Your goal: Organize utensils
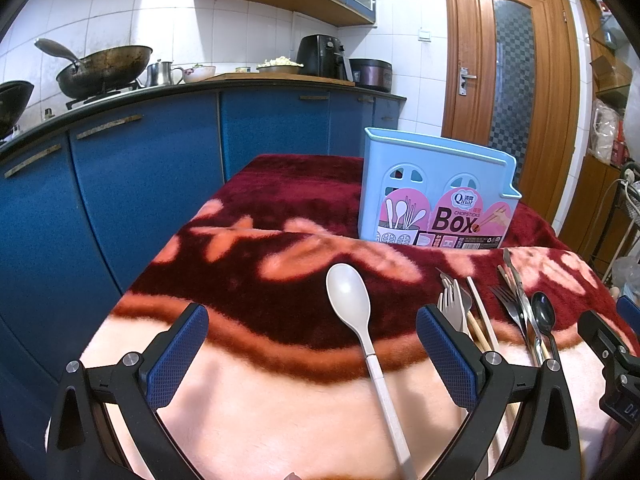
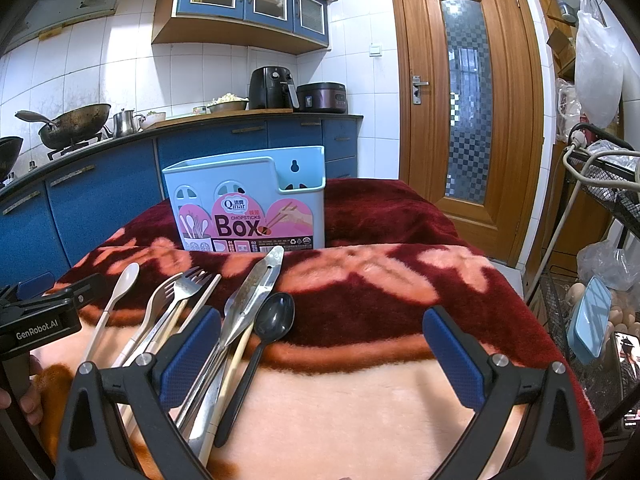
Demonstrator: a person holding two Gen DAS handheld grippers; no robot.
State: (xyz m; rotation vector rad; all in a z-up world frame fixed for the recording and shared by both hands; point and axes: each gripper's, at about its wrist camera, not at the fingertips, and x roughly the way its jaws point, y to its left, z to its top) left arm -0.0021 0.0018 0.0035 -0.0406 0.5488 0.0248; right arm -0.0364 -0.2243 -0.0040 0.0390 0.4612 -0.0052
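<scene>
- Left hand-held gripper (image 1: pixel 312 336) is spread wide, holding nothing; the white spoon (image 1: pixel 349 300) lies between its fingers at centre frame.
- Right hand-held gripper (image 2: pixel 322 340) is likewise wide and empty; forks (image 2: pixel 188 286), tongs (image 2: pixel 256 284) and black spoon (image 2: pixel 276 314) lie lower left.
- Blue chopsticks box (image 2: pixel 248 200) stands upright beyond, upper centre.
- Blanket-covered surface (image 2: pixel 380 400) lies bare at right, up to its edge.
</scene>
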